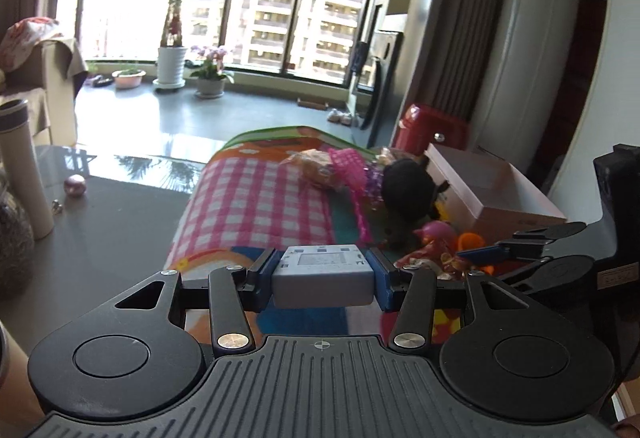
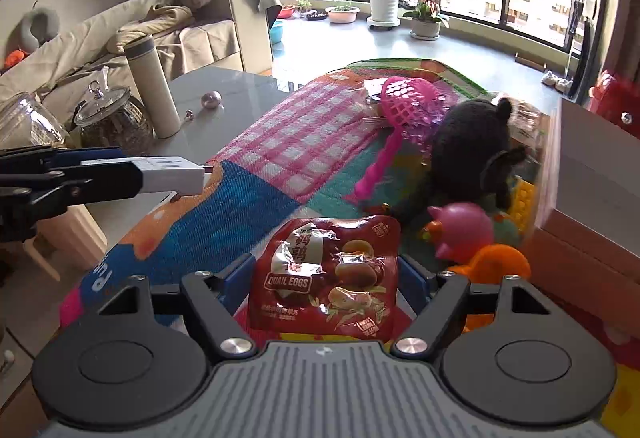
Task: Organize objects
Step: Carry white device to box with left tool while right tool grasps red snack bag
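My left gripper (image 1: 323, 276) is shut on a small grey-white box (image 1: 323, 270), clamped between its blue pads above the colourful mat (image 1: 256, 205). The right wrist view shows the same box (image 2: 172, 173) held out at the left edge. My right gripper (image 2: 324, 272) has a red packet marked quail eggs (image 2: 320, 294) between its blue fingers, and both pads touch the packet's sides. Beyond it on the mat lie a black plush toy (image 2: 468, 145), a pink net scoop (image 2: 400, 105), a pink pig figure (image 2: 464, 234) and an orange toy (image 2: 496, 266).
A lidded cardboard box (image 2: 592, 173) stands at the mat's right edge. A pale flask (image 2: 154, 89), a glass jar (image 2: 112, 121) and a small pink ball (image 2: 211, 99) stand on the grey table (image 2: 240, 85) to the left. A wrapped bread (image 1: 312, 167) lies at the far end of the mat.
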`<move>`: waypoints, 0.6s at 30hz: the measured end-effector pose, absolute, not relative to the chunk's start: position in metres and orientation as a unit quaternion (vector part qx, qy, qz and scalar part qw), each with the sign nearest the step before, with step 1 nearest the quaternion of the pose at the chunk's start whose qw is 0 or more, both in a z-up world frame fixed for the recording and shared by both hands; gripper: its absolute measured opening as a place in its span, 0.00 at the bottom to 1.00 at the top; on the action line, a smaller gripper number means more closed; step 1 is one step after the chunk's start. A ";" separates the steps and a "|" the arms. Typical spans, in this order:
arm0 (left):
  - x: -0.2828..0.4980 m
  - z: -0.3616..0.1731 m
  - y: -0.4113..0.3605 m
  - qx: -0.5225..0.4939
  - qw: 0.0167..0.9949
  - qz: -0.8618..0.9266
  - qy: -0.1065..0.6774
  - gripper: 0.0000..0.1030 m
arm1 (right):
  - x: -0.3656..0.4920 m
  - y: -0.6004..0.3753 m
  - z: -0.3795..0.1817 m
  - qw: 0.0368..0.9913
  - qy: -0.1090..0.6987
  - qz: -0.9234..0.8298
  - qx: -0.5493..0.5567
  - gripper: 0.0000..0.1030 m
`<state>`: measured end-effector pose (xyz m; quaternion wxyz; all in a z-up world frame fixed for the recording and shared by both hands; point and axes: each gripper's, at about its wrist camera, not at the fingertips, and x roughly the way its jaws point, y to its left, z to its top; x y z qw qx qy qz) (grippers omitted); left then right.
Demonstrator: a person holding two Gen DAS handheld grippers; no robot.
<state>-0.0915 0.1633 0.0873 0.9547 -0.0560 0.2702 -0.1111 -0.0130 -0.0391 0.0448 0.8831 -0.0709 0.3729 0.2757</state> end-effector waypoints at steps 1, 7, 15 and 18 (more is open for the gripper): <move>-0.092 0.089 0.154 -0.049 0.953 -0.125 0.270 0.51 | -0.022 -0.053 0.049 0.887 0.369 0.270 -0.070 0.74; -0.083 0.108 0.082 -0.016 0.939 -0.231 0.253 0.51 | -0.069 -0.141 0.070 0.917 0.341 0.198 -0.059 0.74; 0.000 0.146 -0.040 0.006 0.936 -0.306 0.173 0.52 | -0.095 -0.222 0.076 0.943 0.317 0.099 -0.019 0.74; 0.060 0.128 -0.083 0.017 0.932 -0.312 0.184 0.54 | -0.093 -0.236 0.074 0.945 0.317 0.079 -0.002 0.74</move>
